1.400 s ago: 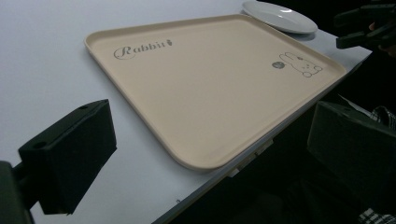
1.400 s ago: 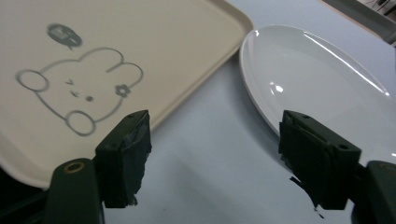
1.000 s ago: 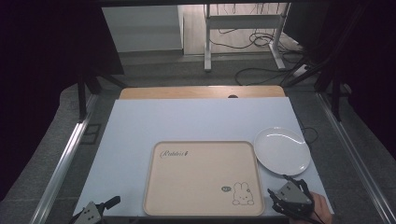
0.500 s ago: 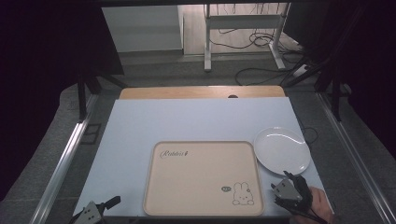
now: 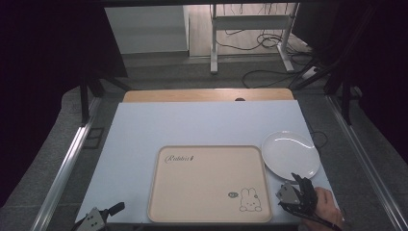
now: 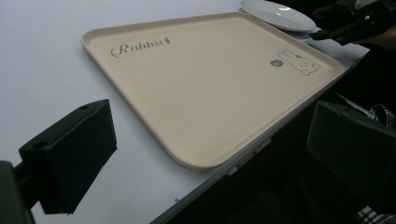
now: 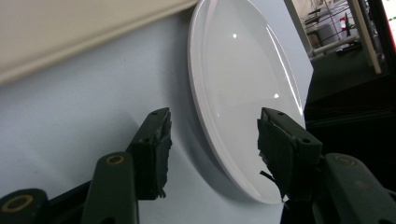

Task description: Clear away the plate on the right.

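Note:
A white plate [image 5: 291, 155] lies on the pale table [image 5: 202, 125], to the right of a beige tray [image 5: 209, 185] printed with a rabbit. My right gripper [image 5: 299, 179] sits at the plate's near rim. In the right gripper view its jaws [image 7: 212, 144] straddle the rim of the plate [image 7: 238, 84]; they have just been closing, and the pads stand apart from it. My left gripper [image 5: 108, 211] rests at the table's near left corner, open wide. In the left gripper view the tray [image 6: 205, 79] lies ahead of the left gripper [image 6: 210, 158], with nothing between its jaws.
A wooden strip [image 5: 207, 95] borders the table's far edge. Metal rails [image 5: 67, 163] run along both sides. Cables and a stand's legs [image 5: 250, 43] lie on the floor beyond. The plate [image 6: 280, 14] and the right gripper [image 6: 345, 23] show far off in the left gripper view.
My right gripper has edged forward to the plate's near rim and its jaws look narrower. The left gripper, tray and plate have stayed put.

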Tool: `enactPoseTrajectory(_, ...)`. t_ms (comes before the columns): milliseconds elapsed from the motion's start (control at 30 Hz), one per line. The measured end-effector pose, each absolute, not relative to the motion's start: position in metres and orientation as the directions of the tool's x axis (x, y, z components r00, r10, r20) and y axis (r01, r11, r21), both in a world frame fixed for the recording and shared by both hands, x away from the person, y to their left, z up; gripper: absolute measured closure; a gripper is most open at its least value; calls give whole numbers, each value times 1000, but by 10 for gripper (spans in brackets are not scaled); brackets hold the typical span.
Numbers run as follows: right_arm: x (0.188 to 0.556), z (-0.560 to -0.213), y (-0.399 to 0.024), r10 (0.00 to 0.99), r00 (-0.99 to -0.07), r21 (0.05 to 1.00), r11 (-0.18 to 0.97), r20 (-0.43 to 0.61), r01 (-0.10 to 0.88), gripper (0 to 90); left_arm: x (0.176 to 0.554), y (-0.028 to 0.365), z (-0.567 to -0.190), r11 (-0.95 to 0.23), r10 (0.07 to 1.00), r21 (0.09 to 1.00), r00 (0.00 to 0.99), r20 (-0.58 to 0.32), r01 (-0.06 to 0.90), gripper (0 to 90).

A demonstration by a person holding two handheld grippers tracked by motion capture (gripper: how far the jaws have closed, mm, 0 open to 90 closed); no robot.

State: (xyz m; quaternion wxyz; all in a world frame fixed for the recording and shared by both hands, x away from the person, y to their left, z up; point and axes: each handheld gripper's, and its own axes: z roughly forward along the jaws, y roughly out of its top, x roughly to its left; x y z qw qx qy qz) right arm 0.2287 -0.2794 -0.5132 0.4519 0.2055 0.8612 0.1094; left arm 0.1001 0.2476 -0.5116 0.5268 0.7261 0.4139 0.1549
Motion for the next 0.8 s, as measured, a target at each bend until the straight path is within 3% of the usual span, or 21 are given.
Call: enactPoseTrajectory(800, 241, -539, -261, 128, -485, 44, 983, -865, 180, 629, 100, 247, -512, -107, 760, 893, 615, -210, 437, 13)
